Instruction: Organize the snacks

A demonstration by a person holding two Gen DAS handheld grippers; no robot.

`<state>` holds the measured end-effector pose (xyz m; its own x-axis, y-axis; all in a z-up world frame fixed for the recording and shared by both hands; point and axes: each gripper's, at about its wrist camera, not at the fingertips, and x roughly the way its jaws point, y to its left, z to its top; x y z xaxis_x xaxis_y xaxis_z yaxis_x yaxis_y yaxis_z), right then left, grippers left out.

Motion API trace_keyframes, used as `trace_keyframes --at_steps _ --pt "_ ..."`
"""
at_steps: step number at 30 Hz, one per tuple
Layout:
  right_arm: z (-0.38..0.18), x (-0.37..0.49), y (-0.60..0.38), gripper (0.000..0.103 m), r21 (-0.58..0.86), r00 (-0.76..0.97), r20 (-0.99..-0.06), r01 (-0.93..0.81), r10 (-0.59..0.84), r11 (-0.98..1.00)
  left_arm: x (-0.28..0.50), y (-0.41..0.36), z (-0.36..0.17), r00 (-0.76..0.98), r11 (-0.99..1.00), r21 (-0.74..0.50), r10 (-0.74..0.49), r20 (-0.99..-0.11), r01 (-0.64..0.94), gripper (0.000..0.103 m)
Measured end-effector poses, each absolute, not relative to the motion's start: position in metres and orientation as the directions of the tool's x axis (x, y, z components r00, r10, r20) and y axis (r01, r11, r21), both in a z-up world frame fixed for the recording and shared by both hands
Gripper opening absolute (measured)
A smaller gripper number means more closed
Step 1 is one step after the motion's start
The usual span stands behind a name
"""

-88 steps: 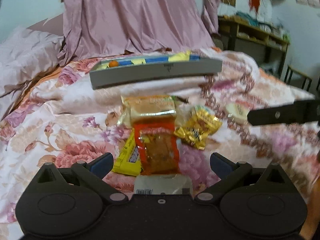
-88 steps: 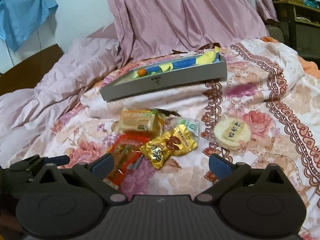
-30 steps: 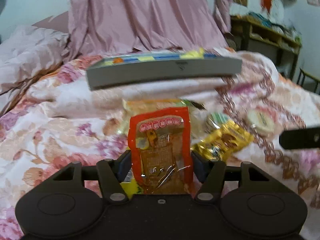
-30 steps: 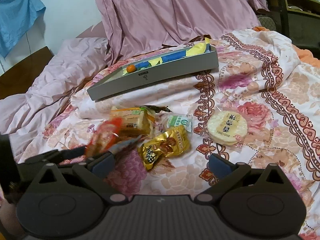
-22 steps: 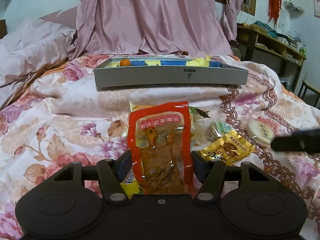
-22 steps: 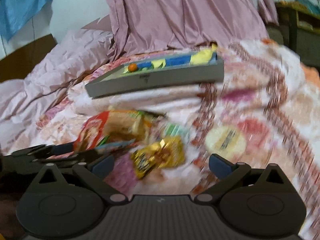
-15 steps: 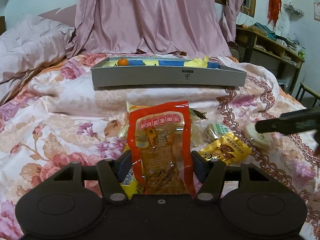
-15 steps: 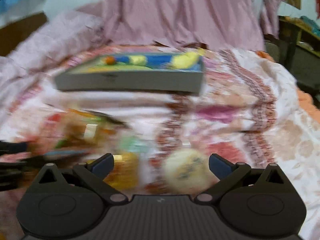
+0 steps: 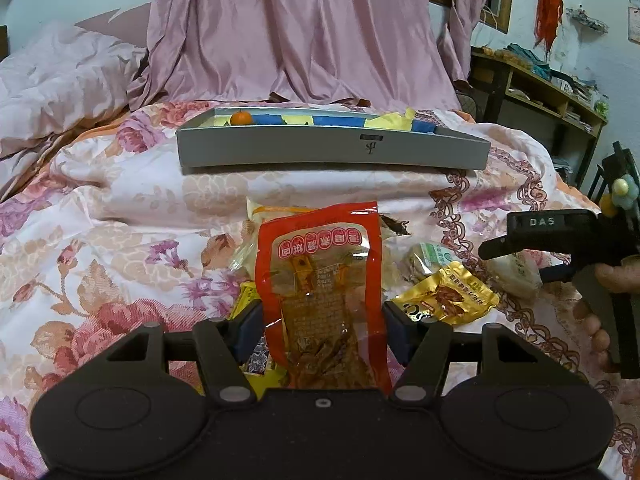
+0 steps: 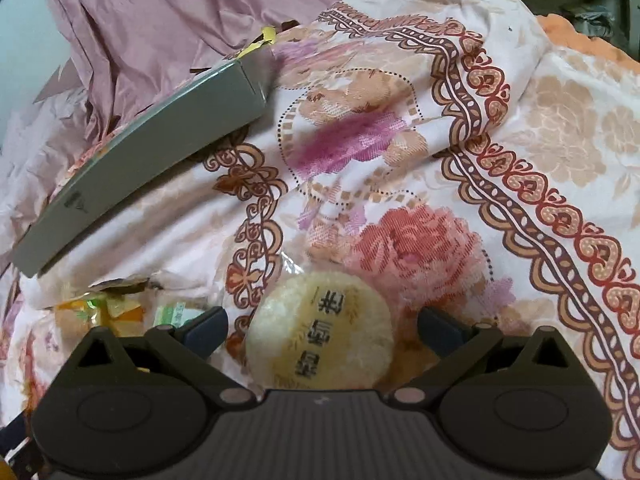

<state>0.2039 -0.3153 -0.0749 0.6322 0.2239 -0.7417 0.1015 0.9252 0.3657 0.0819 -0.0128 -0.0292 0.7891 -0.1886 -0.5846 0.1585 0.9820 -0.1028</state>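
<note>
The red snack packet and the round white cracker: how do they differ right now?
The red snack packet is a long, flat pouch with a clear window; the round white cracker is a pale disc with dark characters printed on it. The packet is clamped upright in the left gripper, off the bedspread; the cracker lies flat on it, between the open fingers of the right gripper, ungripped. Both are sealed in plastic.

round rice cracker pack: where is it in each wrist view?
Left wrist: round rice cracker pack at right of centre, partly hidden behind the right gripper's black body.
Right wrist: bottom centre, between the open right gripper's fingers.
Shared landmark: grey tray on the floral bedspread.
</note>
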Motion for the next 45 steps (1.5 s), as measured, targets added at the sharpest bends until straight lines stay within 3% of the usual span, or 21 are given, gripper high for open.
trace_keyframes --at_steps 5,6,7,8,13,19,23,35,45 --pt "-0.080 0.205 -0.272 0.100 0.088 0.629 -0.773 -0.027 0.085 0.996 0.083 -0.015 -0.031 0.785 0.982 -0.096 -0.187 -0.590 0.162 0.065" --pt "-0.079 0.204 -0.272 0.096 0.094 0.634 -0.768 -0.037 0.096 0.995 0.083 -0.015 -0.032 0.785 0.982 -0.094 -0.186 -0.591 0.162 0.065" --pt "-0.078 0.203 -0.273 0.081 0.103 0.639 -0.763 -0.036 0.102 0.994 0.083 -0.015 -0.032 0.785 0.983 -0.093 -0.185 -0.592 0.161 0.065" --pt "-0.074 0.202 -0.276 0.077 0.122 0.646 -0.754 -0.039 0.118 0.992 0.083 -0.015 -0.032 0.785 0.983 -0.095 -0.184 -0.592 0.160 0.065" --pt "-0.060 0.192 -0.288 0.077 0.204 0.643 -0.745 -0.031 0.176 0.978 0.083 -0.014 -0.032 0.785 0.982 -0.105 -0.187 -0.590 0.155 0.065" --pt "-0.013 0.163 -0.283 0.077 0.297 0.747 -0.602 -0.119 0.283 0.947 0.082 -0.010 -0.027 0.801 0.984 -0.108 -0.176 -0.573 0.139 0.065" --pt "0.004 0.136 -0.261 0.077 0.249 0.769 -0.541 -0.242 0.342 0.938 0.080 -0.007 -0.023 0.814 0.986 -0.102 -0.166 -0.556 0.132 0.065" --pt "0.018 0.092 -0.236 0.077 0.197 0.778 -0.487 -0.345 0.397 0.918 0.056 -0.002 0.002 0.885 0.988 -0.070 -0.153 -0.439 0.136 0.065" --pt "0.018 0.094 -0.242 0.078 0.221 0.790 -0.469 -0.328 0.395 0.919 0.059 0.001 0.005 0.901 0.990 -0.089 -0.136 -0.413 0.109 0.064"
